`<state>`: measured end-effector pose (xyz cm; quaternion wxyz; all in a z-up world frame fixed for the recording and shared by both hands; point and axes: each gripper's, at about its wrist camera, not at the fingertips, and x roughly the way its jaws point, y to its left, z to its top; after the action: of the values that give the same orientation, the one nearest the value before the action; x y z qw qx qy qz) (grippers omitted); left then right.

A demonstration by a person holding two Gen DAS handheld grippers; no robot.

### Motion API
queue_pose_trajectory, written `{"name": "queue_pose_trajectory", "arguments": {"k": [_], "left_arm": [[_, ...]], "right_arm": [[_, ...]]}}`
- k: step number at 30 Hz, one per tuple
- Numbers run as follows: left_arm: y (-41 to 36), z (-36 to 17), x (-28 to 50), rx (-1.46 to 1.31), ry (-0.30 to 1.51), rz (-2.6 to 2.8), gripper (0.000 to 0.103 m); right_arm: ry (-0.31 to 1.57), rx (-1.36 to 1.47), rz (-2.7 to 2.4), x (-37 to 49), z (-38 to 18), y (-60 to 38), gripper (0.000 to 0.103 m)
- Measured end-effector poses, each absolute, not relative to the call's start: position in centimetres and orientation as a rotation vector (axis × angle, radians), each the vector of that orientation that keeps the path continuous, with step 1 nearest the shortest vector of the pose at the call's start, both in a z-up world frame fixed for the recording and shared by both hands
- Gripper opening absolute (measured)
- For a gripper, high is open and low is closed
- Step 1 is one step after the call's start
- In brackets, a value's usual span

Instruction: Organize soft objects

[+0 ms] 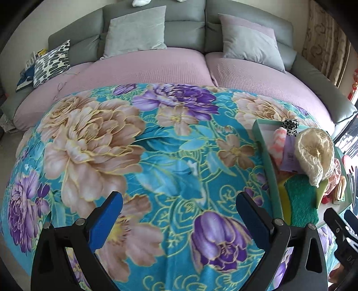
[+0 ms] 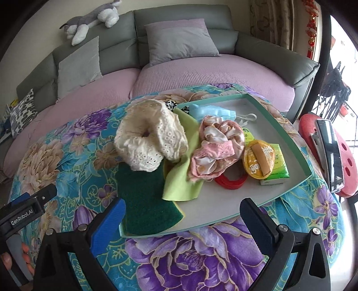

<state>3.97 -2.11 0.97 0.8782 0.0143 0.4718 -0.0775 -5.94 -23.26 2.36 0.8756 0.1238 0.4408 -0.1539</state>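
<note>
A shallow teal tray [image 2: 288, 125] rests on the floral blanket [image 2: 73, 145]. In it lie a cream lace scrunchie [image 2: 152, 136], a green scouring sponge [image 2: 145, 201], a lime cloth [image 2: 181, 179], a pink satin scrunchie [image 2: 217, 147], a blue face mask [image 2: 212, 112], a red hair tie [image 2: 232, 179] and a round yellow packet [image 2: 259, 159] on a green tissue pack [image 2: 277, 165]. My right gripper [image 2: 181, 223] hangs open just before the tray's near edge, empty. My left gripper [image 1: 179, 217] stands open over bare blanket [image 1: 156, 156], left of the tray [image 1: 266, 156]; the scrunchie [image 1: 315, 154] and sponge [image 1: 299, 197] show there too.
A grey sofa [image 2: 179, 20] with a lilac seat cover [image 2: 201, 76], grey cushions [image 2: 179, 40] and a patterned pillow [image 2: 22, 112] stands behind. A plush husky [image 2: 94, 20] lies on its back. A red stool [image 2: 344, 156] bearing a phone [image 2: 331, 152] is at the right.
</note>
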Motion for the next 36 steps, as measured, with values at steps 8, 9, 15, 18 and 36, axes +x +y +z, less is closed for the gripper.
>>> {"name": "queue_pose_trajectory", "arguments": {"k": [8,9,15,18,36], "left_arm": [[-0.2,0.5,2.8,0.020,1.003,-0.096,0.101],[0.0,0.5,2.7,0.022,1.006,-0.093,0.101],[0.4,-0.1,1.4,0.078,1.014,-0.057,0.101],[0.5,-0.4,0.9,0.077,1.026,-0.059,0.101],[-1.6,-1.8,0.6,0.187,1.080,-0.059,0.101]], "right_arm": [[0.952,0.222,-0.285,-5.8,1.7,-21.3,0.103],[0.955,0.220,-0.282,-5.9,1.6,-21.2,0.103],[0.963,0.206,-0.275,-6.0,1.6,-20.5,0.103],[0.966,0.203,-0.274,-6.0,1.5,-20.4,0.103],[0.981,0.199,-0.271,-5.5,0.4,-20.5,0.103]]}}
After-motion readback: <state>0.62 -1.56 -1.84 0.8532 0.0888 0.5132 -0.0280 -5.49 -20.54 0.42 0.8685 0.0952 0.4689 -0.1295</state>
